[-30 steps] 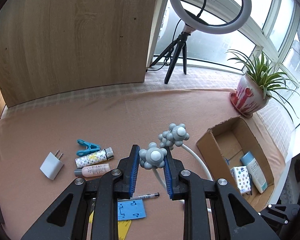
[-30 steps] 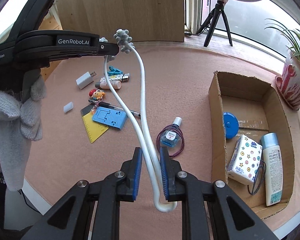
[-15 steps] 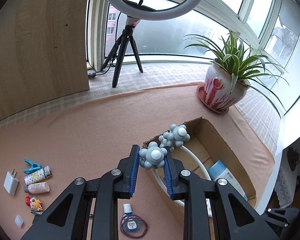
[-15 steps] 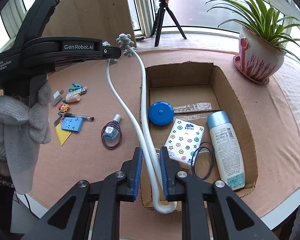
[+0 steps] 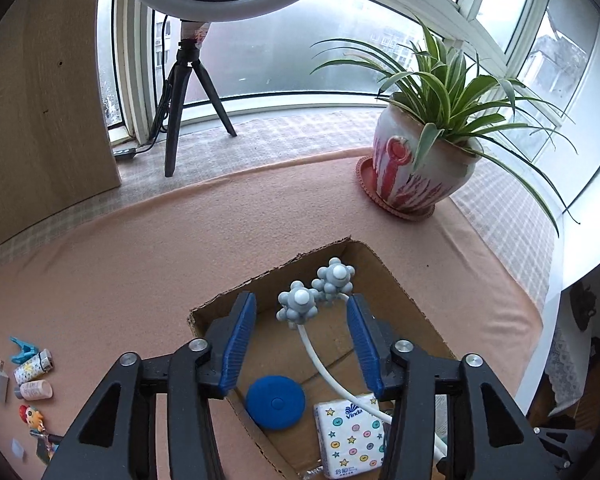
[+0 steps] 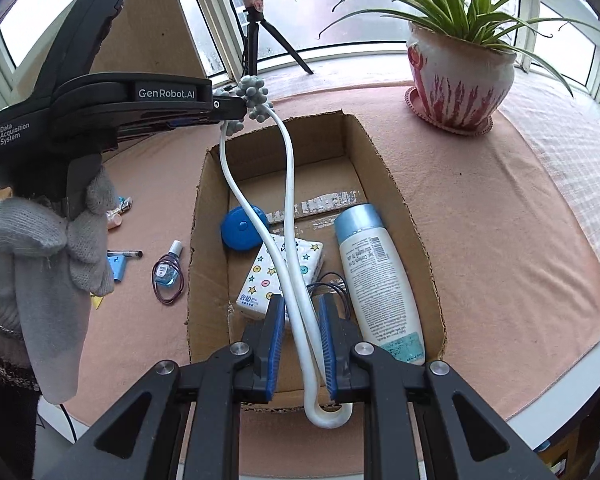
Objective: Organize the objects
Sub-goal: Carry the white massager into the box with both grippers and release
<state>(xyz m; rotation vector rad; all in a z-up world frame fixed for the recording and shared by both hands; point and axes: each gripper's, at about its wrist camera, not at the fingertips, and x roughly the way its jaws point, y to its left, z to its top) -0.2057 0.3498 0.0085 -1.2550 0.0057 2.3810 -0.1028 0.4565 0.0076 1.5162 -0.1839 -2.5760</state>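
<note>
Left gripper (image 5: 302, 344) spread, right gripper (image 6: 299, 334) spread around white massager (image 6: 288, 216): unsupported, may tip out over cardboard box (image 6: 416, 236) edge

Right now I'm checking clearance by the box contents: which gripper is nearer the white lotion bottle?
Right. The right gripper sits just beside the lotion bottle over the cardboard box; the left gripper is at the box's far end.

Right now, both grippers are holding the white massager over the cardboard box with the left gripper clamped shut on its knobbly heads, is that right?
Not quite: the left gripper is open, its blue pads clear of the white massager heads, as the left wrist view shows. The massager does hang over the cardboard box.
</note>
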